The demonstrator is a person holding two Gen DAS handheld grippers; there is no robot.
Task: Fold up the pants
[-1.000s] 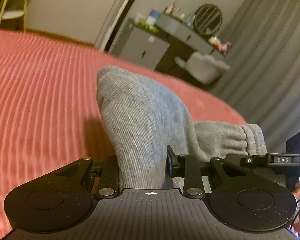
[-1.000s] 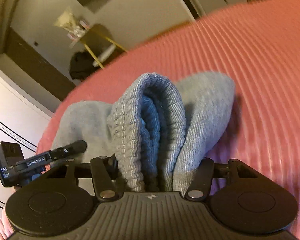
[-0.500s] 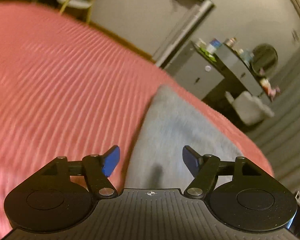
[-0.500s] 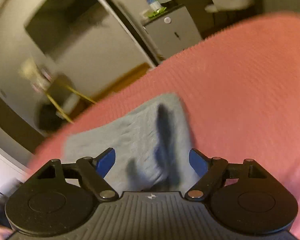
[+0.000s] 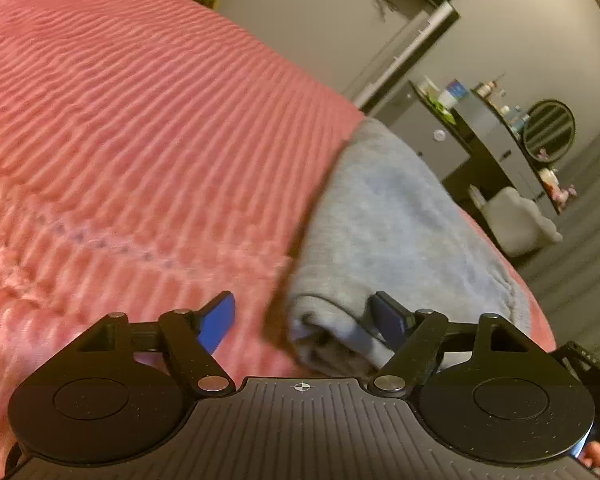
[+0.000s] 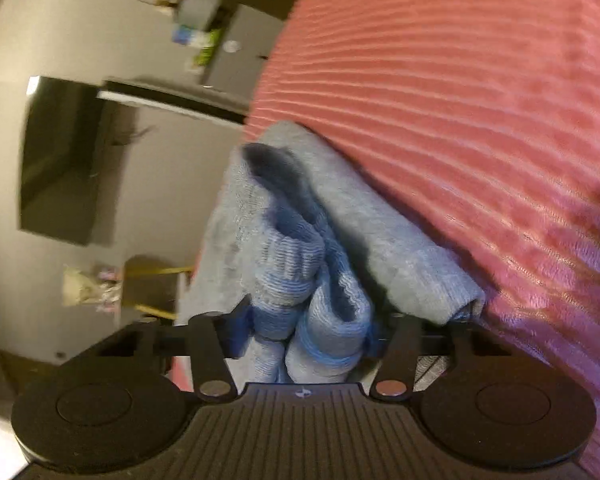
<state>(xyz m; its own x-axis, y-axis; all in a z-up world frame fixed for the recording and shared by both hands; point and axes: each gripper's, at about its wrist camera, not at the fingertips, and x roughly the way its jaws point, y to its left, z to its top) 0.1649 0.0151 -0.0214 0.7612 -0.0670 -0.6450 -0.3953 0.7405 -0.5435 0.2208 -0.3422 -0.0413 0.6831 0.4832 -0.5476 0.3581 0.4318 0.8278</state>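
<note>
- Left tongs (image 5: pixel 304 316): jaws wide and opening, blue pads clear of cloth, nothing gripped.
- Grey pants (image 5: pixel 384 216): folded, lying on pink ribbed bedspread (image 5: pixel 140 128), near bed edge.
- Right tongs (image 6: pixel 308 328): jaws closing around bunched ribbed cuffs (image 6: pixel 296 264) of pants.
</note>
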